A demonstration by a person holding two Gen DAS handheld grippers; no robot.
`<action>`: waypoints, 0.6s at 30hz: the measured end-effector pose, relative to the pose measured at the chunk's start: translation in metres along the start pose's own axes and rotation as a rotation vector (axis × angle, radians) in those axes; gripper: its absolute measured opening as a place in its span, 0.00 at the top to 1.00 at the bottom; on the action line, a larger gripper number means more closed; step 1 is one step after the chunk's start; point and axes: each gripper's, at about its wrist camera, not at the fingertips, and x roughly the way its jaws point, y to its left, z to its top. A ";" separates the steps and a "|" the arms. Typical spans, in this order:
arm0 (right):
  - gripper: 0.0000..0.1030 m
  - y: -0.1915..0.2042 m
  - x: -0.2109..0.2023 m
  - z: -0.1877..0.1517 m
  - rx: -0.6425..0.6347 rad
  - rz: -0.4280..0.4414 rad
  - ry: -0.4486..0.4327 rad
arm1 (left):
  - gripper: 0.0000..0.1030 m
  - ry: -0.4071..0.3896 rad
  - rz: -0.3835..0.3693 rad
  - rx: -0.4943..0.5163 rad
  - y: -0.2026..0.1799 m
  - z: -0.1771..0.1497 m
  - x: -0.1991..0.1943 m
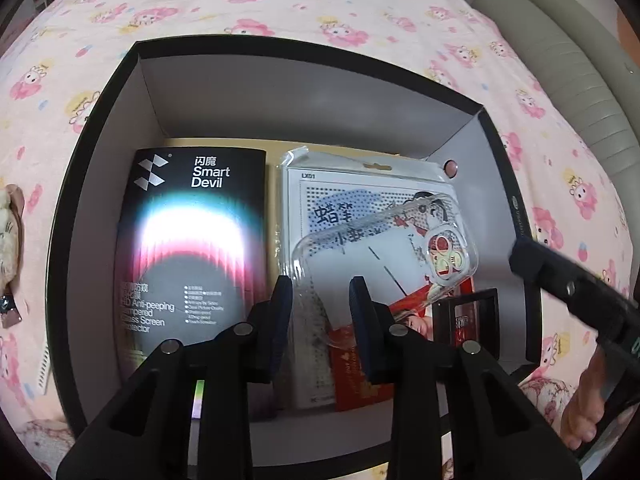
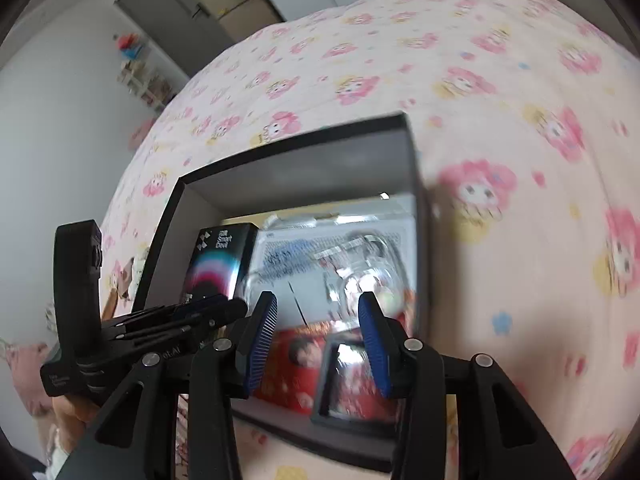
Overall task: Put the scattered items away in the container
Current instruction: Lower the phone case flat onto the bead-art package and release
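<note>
Your left tongs (image 1: 320, 312) hang spread and empty just above the clear phone case (image 1: 384, 252), gripping nothing; your right tongs (image 2: 318, 336) are likewise released and bare, poised over the near right end of the black box (image 1: 100, 128), and that view is blurred, so take its detail lightly. Inside the box lie the Smart Devil screen protector pack (image 1: 192, 240) on the left, the white carded pack (image 1: 360, 200) beside it with the clear case resting on top, a red packet (image 1: 360, 388) under their near edge, and a small black-framed item (image 1: 476, 320) at the right wall; so most of the tidying looks done. Out on the pink bedsheet (image 1: 280, 0), a small plush trinket (image 1: 10, 224) remains just left of the box, likely the last piece for you to gather.
</note>
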 end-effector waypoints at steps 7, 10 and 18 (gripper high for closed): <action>0.63 0.004 0.035 0.026 -0.017 -0.046 0.075 | 0.72 0.061 -0.007 -0.022 0.006 0.012 0.026; 0.63 0.003 0.039 0.013 -0.041 -0.027 0.082 | 0.92 0.058 -0.077 -0.032 0.008 0.013 0.022; 0.63 0.010 0.033 -0.005 -0.096 -0.051 0.078 | 0.92 -0.015 -0.165 -0.077 0.018 0.015 0.008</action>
